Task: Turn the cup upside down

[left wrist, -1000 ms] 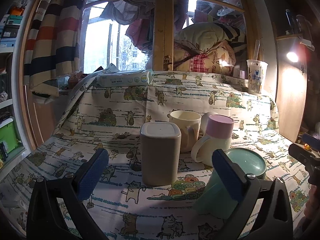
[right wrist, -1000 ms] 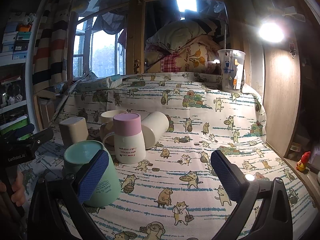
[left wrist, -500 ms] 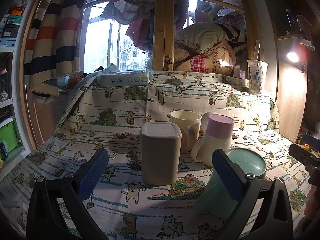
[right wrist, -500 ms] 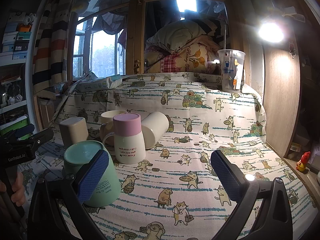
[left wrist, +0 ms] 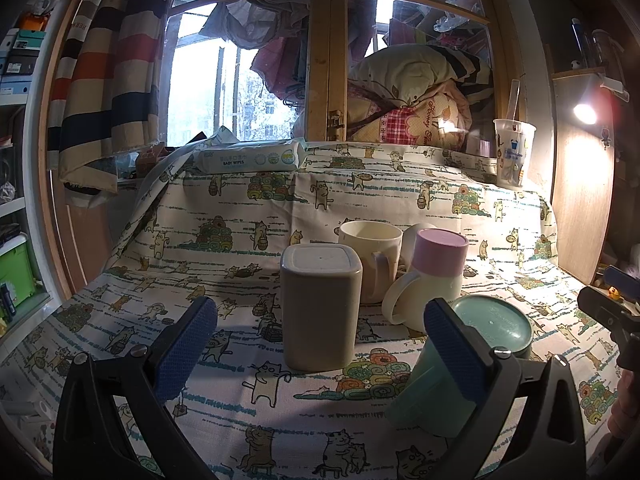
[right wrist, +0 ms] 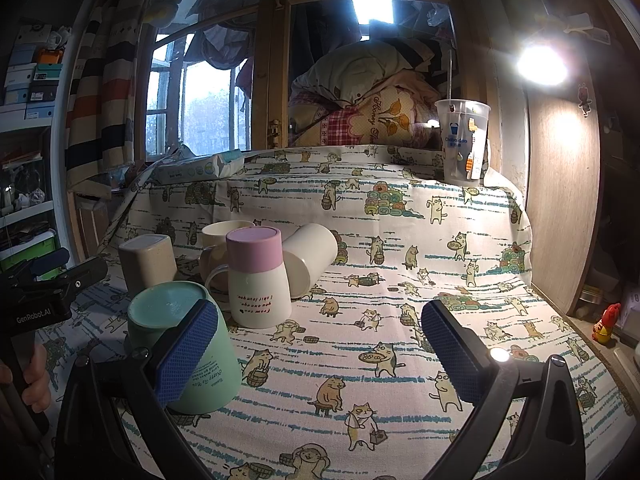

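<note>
Several cups stand on the cat-print cloth [left wrist: 248, 248]. A beige square cup [left wrist: 320, 308] [right wrist: 147, 265] stands upside down. A cream mug [left wrist: 370, 254] [right wrist: 218, 236] stands upright. A pink-and-white mug [left wrist: 434, 276] [right wrist: 258, 280] and a green cup [left wrist: 436, 384] [right wrist: 188, 344] stand upside down. A white cup [right wrist: 310, 258] lies on its side. My left gripper [left wrist: 320, 352] is open and empty in front of the beige cup. My right gripper [right wrist: 320, 352] is open and empty, its left finger beside the green cup.
A pack of baby wipes [left wrist: 250, 157] lies on the raised back ledge. A clear plastic cup with a straw [left wrist: 513, 152] [right wrist: 464, 142] stands at the back right. A wooden panel [right wrist: 560, 208] bounds the right side. A lamp [right wrist: 542, 65] glares at upper right.
</note>
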{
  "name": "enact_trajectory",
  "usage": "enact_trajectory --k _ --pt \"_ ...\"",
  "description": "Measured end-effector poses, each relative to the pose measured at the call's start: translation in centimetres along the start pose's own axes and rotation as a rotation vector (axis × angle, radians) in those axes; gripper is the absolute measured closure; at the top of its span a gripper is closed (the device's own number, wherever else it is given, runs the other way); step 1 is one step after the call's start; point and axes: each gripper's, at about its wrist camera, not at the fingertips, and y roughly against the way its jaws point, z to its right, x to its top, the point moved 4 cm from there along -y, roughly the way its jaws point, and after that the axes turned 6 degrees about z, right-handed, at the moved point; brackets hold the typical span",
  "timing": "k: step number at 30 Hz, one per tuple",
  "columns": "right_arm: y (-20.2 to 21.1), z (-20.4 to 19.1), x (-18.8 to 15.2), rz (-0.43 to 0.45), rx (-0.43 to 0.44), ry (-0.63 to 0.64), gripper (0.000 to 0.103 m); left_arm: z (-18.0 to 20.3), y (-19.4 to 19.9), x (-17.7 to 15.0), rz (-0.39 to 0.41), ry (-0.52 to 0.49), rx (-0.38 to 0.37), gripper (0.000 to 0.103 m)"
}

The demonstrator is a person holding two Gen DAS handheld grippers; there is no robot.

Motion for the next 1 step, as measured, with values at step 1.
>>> enact_trajectory --k 1 --pt "-0.02 -0.01 0.00 0.000 0.000 0.000 0.000 0.03 0.00 0.00 0.000 0.001 -0.004 0.000"
